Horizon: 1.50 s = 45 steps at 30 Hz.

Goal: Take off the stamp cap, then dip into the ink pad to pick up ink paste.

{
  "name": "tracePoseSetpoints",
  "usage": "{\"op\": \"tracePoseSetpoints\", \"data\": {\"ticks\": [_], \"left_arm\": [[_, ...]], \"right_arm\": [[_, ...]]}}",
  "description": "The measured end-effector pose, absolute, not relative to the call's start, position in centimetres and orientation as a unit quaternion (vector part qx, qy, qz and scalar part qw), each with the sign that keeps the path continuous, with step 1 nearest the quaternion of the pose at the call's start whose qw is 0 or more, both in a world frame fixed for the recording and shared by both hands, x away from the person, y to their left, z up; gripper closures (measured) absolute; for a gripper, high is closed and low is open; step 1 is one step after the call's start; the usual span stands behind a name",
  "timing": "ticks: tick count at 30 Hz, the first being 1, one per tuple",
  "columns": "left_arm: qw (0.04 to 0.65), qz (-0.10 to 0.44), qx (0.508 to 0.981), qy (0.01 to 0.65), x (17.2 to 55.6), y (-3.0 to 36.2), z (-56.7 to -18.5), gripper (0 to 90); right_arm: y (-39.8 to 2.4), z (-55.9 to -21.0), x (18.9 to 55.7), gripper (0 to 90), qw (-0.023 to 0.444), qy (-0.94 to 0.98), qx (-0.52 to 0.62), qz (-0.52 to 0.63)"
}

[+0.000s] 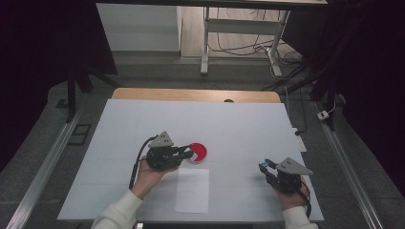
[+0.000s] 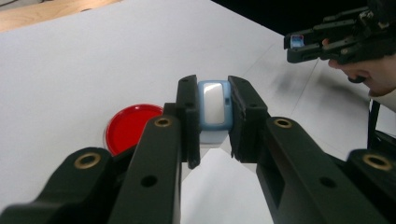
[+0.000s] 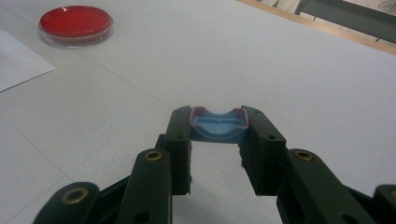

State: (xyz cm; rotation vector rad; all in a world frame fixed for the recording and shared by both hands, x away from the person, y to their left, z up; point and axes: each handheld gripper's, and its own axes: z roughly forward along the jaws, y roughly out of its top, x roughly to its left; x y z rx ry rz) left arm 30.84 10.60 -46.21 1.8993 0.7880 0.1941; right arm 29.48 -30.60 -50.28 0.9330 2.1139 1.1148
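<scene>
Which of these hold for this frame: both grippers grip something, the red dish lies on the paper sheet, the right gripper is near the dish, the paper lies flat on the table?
1. Both grippers grip something: true. The left gripper is shut on a light blue block, the right gripper on a blue piece.
2. The red dish lies on the paper sheet: false; it sits on the table beside it.
3. The right gripper is near the dish: false; the left one is.
4. The paper lies flat: true.

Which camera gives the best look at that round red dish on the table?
The right gripper view: the red dish sits whole and unblocked there, its clear rim showing. In the left gripper view the left claw covers part of the dish. In the high view it is small, just beyond that claw's tips.
</scene>
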Motion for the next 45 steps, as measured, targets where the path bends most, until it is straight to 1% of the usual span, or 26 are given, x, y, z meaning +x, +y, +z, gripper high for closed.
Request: {"op": "tracePoseSetpoints", "data": {"ticks": [10,14,19,25,45], "left_arm": [[0.495,0.092,0.8,0.327,30.5,9.7,-45.5,74.9],[0.479,0.093,0.808,0.33,31.3,9.2,-45.2,75.0],[0.475,0.089,0.805,0.345,32.4,9.2,-45.4,74.9],[0.465,0.091,0.809,0.347,33.1,9.0,-45.6,74.9],[0.423,0.095,0.816,0.382,36.4,8.6,-47.1,75.0]], "right_arm": [[-31.1,-50.2,29.5,64.7,0.279,0.788,0.346,0.427],[-31.4,-50.1,29.6,64.7,0.277,0.784,0.35,0.431],[-31.5,-50.1,29.6,64.7,0.279,0.782,0.353,0.431],[-31.5,-50.2,29.7,64.7,0.276,0.782,0.355,0.431],[-31.6,-50.3,29.9,64.6,0.278,0.783,0.355,0.428]]}}
